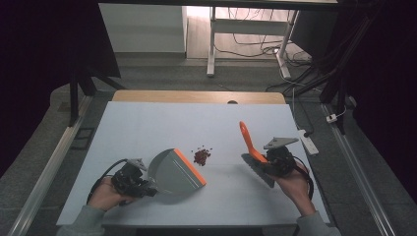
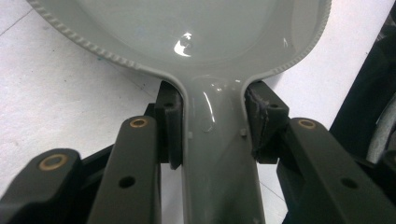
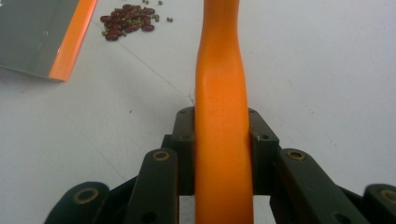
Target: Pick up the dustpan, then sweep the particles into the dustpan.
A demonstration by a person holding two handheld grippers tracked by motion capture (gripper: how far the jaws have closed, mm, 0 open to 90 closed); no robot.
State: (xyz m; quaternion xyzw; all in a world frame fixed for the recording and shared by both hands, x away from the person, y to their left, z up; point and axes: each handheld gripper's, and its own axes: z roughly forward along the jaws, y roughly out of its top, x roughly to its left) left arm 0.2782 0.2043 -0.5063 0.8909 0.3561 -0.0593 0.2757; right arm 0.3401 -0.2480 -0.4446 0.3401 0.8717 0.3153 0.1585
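Beans (image 1: 201,155) on white table (image 1: 147,128), grey floor, left tongs (image 1: 147,186) pinching dustpan (image 1: 174,173), right tongs (image 1: 265,160) pinching brush (image 1: 251,142)

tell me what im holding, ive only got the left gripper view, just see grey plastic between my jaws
Observer: In the high view it is a grey dustpan with an orange front lip, and the left gripper is shut on its handle.
Operator: anything in front of it
Observer: Yes, a small pile of dark red beans lies on the white table, just beyond the lip and not touching it.
Operator: and my other hand
Observer: The right gripper is shut on the orange handle of a brush, whose dark bristles point down at the table, to the right of the beans.
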